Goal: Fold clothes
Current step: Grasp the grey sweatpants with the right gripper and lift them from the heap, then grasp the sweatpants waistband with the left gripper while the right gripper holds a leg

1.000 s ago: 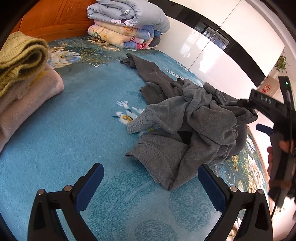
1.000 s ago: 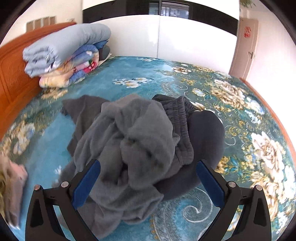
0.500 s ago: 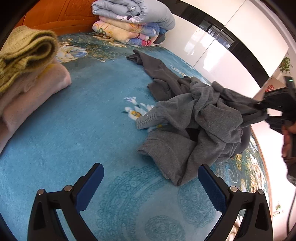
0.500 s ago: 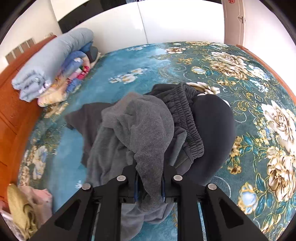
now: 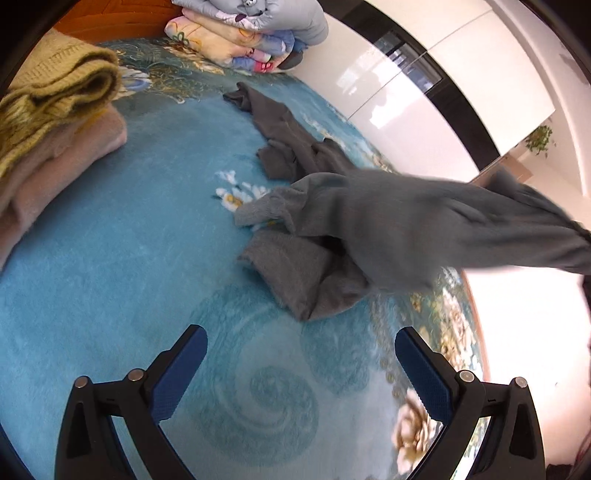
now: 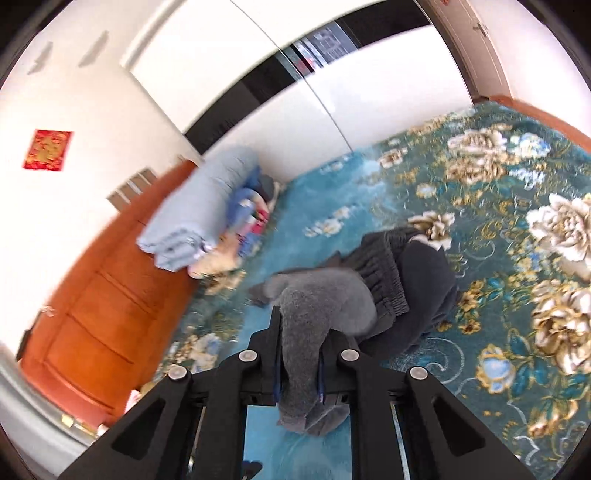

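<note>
Left wrist view: the left gripper (image 5: 301, 365) hangs above the teal floral bedspread (image 5: 110, 266) with its blue-padded fingers (image 5: 177, 373) spread wide and nothing between them. Ahead of it, the grey garment (image 5: 388, 225) lies partly bunched on the bedspread, while one portion is drawn up and stretched away to the right edge of the frame, blurred along its length. A second, darker grey piece (image 5: 280, 129) trails behind it toward the headboard. At the left edge sits a stack of folded clothes: a yellow-green knit (image 5: 55, 92) resting on a pink item (image 5: 55, 162). Rolled quilts (image 5: 251, 26) are piled against the orange wooden headboard (image 5: 122, 22) at the far end. Right wrist view: the right gripper (image 6: 299, 365) is closed tight on a fold of the grey garment (image 6: 314, 306), which fills the gap between the jaws and hangs out below them. The cloth runs forward from the jaws down to the pile on the bedspread (image 6: 498, 221), where it meets dark trousers with an elastic waistband (image 6: 413, 277). The quilt stack (image 6: 207, 214) lies beyond, beside the headboard (image 6: 107, 314), with white wardrobe doors (image 6: 369, 96) behind.
</note>
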{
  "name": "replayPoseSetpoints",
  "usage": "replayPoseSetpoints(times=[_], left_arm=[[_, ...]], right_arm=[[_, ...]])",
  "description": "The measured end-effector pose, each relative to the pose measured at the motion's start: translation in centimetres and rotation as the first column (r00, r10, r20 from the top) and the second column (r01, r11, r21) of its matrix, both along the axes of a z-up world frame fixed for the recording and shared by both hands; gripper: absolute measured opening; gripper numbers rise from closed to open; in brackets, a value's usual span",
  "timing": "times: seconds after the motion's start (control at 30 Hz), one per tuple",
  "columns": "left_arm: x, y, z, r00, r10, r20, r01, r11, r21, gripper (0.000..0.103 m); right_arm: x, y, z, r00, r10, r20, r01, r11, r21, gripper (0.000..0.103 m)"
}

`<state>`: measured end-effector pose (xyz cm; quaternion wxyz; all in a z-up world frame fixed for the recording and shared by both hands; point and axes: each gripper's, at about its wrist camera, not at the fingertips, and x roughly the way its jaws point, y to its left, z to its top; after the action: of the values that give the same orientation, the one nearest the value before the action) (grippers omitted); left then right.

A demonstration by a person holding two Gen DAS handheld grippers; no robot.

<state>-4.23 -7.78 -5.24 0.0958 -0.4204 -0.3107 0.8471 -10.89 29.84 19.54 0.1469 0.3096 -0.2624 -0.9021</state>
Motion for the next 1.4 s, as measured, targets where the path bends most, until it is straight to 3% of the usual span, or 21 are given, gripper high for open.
replayPoseSetpoints(times=[0.13, 0.37, 0.5, 0.6, 0.7, 0.77, 0.83, 0.93, 1.0, 1.07, 1.13, 1.2, 1.3, 1.4], left_arm=[[1.4, 0.2, 0.7, 1.000, -0.009, 0.002, 0.009, 1.000, -0.024, 0.103], [3.0, 0.4, 0.7, 0.999, -0.026, 0.044, 0.028, 0.999, -0.039, 0.103], [3.8, 0.7, 1.0, 0.998, -0.040, 0.047, 0.042, 0.997, -0.061, 0.103], [4.1, 0.7, 1.1, 0.998, -0.034, 0.046, 0.038, 0.997, -0.068, 0.103], [4.5, 0.6, 1.2, 0.998, -0.023, 0.052, 0.026, 0.997, -0.070, 0.103], [4.7, 0.6, 1.2, 0.998, -0.017, 0.057, 0.021, 0.997, -0.072, 0.103], [5.0, 0.6, 1.4, 0.998, -0.010, 0.056, 0.014, 0.997, -0.082, 0.103], [5.5, 0.2, 1.6, 0.998, 0.013, 0.056, -0.009, 0.997, -0.073, 0.103], [5.8, -0.3, 1.4, 0.997, 0.018, 0.072, -0.016, 0.999, -0.039, 0.103], [5.9, -0.8, 1.2, 0.995, 0.017, 0.096, -0.016, 1.000, -0.005, 0.103], [5.9, -1.2, 0.7, 0.992, 0.017, 0.122, -0.021, 0.999, 0.030, 0.103], [5.9, -1.6, 0.2, 0.990, 0.016, 0.141, -0.025, 0.997, 0.069, 0.103], [5.7, -1.2, -0.8, 0.978, -0.012, 0.210, -0.006, 0.996, 0.087, 0.103], [5.4, -0.8, -1.9, 0.960, -0.041, 0.277, 0.012, 0.994, 0.107, 0.103]], right_arm=[[6.7, 2.8, 3.5, 0.995, 0.021, -0.096, -0.022, 1.000, -0.005, 0.013], [14.4, 7.5, 4.4, 0.993, -0.039, -0.111, 0.040, 0.999, 0.012, 0.013], [17.7, 11.9, 7.1, 0.968, -0.169, -0.187, 0.166, 0.986, -0.030, 0.013], [19.5, 13.1, 10.1, 0.937, -0.211, -0.279, 0.219, 0.976, -0.004, 0.014], [19.1, 11.8, 9.2, 0.949, -0.180, -0.258, 0.200, 0.979, 0.049, 0.014], [18.1, 10.2, 7.0, 0.967, -0.152, -0.206, 0.170, 0.982, 0.076, 0.014], [16.4, 7.5, 2.0, 0.990, -0.103, -0.092, 0.110, 0.992, 0.063, 0.014], [14.0, 3.5, -5.4, 0.997, -0.024, 0.076, 0.022, 0.999, 0.031, 0.014], [13.7, 0.7, -8.7, 0.992, 0.022, 0.127, -0.023, 1.000, 0.007, 0.014], [14.8, -2.6, -10.1, 0.991, 0.078, 0.112, -0.080, 0.997, 0.014, 0.014], [16.0, -6.4, -12.0, 0.971, 0.192, 0.143, -0.200, 0.979, 0.044, 0.015], [17.3, -9.9, -15.3, 0.934, 0.270, 0.235, -0.302, 0.946, 0.114, 0.015], [18.6, -11.9, -21.3, 0.870, 0.296, 0.394, -0.366, 0.923, 0.115, 0.015], [20.0, -12.3, -25.7, 0.838, 0.272, 0.473, -0.368, 0.922, 0.122, 0.015]])
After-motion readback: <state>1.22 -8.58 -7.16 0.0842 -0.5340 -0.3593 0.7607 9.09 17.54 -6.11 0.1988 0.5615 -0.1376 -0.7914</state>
